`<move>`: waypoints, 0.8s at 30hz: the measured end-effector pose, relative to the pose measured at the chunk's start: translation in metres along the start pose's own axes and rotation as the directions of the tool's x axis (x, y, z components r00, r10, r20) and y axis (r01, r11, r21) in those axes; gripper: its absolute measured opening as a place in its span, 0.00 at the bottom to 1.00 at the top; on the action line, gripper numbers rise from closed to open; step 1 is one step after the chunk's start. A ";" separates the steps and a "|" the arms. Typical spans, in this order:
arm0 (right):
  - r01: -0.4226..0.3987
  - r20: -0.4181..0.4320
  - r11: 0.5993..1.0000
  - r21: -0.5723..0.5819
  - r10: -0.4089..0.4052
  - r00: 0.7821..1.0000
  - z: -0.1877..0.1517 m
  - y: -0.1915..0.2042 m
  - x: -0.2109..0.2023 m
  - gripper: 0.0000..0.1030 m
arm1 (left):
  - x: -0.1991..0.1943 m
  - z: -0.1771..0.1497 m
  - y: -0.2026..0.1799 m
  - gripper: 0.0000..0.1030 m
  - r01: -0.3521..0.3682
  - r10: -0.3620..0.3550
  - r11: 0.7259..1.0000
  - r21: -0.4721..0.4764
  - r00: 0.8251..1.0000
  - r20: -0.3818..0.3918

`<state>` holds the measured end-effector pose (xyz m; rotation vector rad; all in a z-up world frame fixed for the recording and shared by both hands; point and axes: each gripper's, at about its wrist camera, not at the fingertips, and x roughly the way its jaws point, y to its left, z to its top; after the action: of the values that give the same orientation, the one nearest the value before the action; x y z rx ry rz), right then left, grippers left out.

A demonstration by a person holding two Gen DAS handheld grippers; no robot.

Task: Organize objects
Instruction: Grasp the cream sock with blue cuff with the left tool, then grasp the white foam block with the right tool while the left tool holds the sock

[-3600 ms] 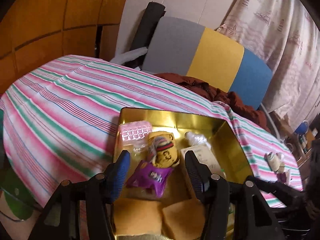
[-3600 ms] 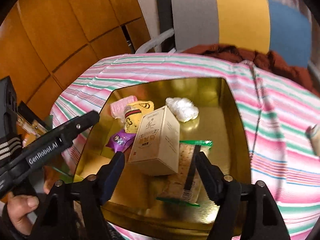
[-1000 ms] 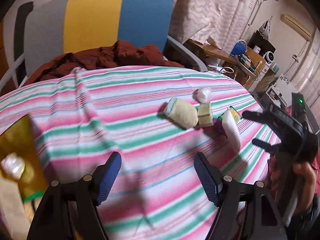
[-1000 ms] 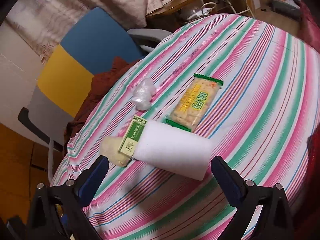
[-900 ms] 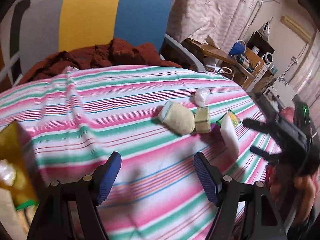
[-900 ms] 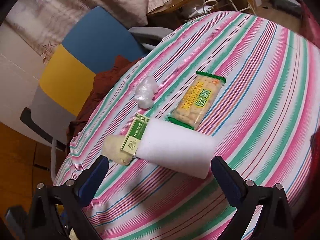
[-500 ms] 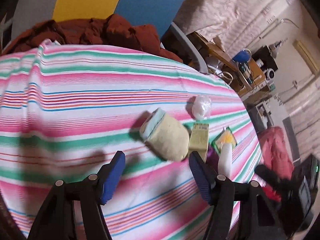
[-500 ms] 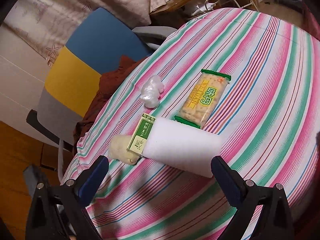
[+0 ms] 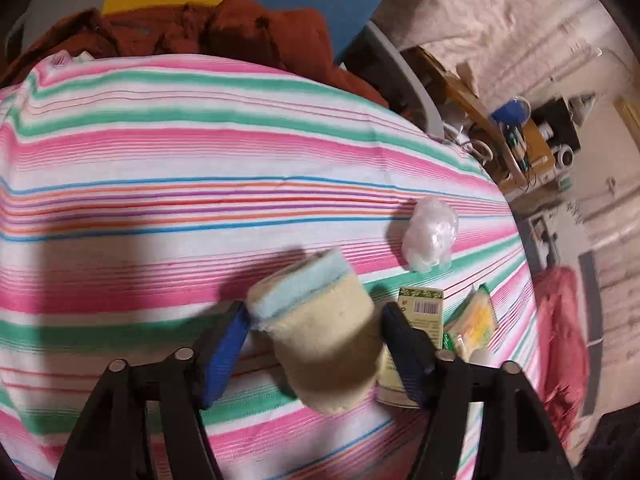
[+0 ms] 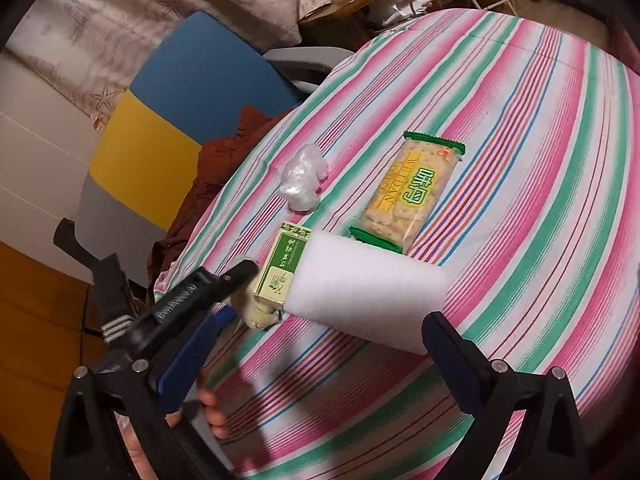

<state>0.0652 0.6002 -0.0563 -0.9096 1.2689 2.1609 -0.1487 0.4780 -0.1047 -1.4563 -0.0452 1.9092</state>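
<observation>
In the left wrist view a beige sponge with a light-blue layer [image 9: 320,344] lies on the striped tablecloth [image 9: 200,200]. My left gripper [image 9: 316,340] is open, its blue pads [image 9: 224,344] close on either side of the sponge. To its right are a green box [image 9: 422,306], a cracker pack [image 9: 476,320] and a crumpled plastic wad [image 9: 430,236]. In the right wrist view my right gripper [image 10: 320,352] stands wide open just short of a white foam block [image 10: 368,292]. The green box [image 10: 280,268], cracker pack [image 10: 412,192] and plastic wad [image 10: 304,178] lie beyond it.
A grey, yellow and blue chair [image 10: 180,120] with a rust-red garment [image 9: 200,28] stands at the table's far edge. A cluttered wooden desk [image 9: 516,140] lies beyond the table's right side. A hand [image 10: 212,408] holds the left gripper [image 10: 200,292], which hides most of the sponge [image 10: 254,312].
My left gripper has swung from the gold tin to the table's right side and come down around the sponge. The right gripper has stayed open at the foam block.
</observation>
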 end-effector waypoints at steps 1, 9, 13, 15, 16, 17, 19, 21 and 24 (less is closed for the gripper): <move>0.001 -0.001 1.000 0.006 -0.001 1.000 0.001 -0.002 0.000 1.00 | -0.001 -0.001 -0.004 0.68 -0.016 0.015 0.999 0.038 1.000 0.012; 0.027 -0.002 0.992 0.121 -0.027 1.000 0.007 -0.028 0.002 1.00 | -0.031 -0.021 0.015 0.57 -0.022 0.016 0.993 0.119 0.999 0.048; 0.071 0.000 0.990 0.125 -0.072 0.997 0.008 -0.031 0.005 1.00 | -0.051 -0.047 0.026 0.57 -0.040 0.034 0.987 0.158 0.999 0.037; 0.077 -0.028 0.991 0.107 -0.075 0.997 0.007 -0.028 0.013 1.00 | -0.059 -0.060 0.031 0.57 -0.042 0.037 0.984 0.171 0.999 0.032; 0.075 -0.050 0.993 0.096 -0.070 0.996 0.006 -0.026 0.017 1.00 | -0.064 -0.068 0.033 0.56 -0.044 0.039 0.983 0.181 0.999 0.029; 0.063 -0.077 0.994 0.088 -0.056 0.995 0.005 -0.024 0.021 1.00 | -0.071 -0.078 0.034 0.56 -0.046 0.042 0.980 0.193 0.999 0.028; -0.047 -0.132 0.993 0.110 0.061 0.989 0.002 -0.022 0.027 1.00 | -0.081 -0.093 0.035 0.56 -0.055 0.049 0.974 0.218 0.998 0.033; -0.168 -0.159 0.975 0.143 0.190 0.969 -0.002 -0.019 0.029 1.00 | -0.092 -0.113 0.035 0.56 -0.066 0.058 0.966 0.250 0.998 0.039; -0.203 -0.126 0.969 0.138 0.221 0.967 -0.001 -0.018 0.020 1.00 | -0.106 -0.139 0.036 0.56 -0.076 0.061 0.955 0.286 0.996 0.062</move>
<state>0.0645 0.6089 -0.0822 -0.9240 1.6172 2.1792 -0.0389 0.3394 -0.0832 -1.2248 0.2537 1.9168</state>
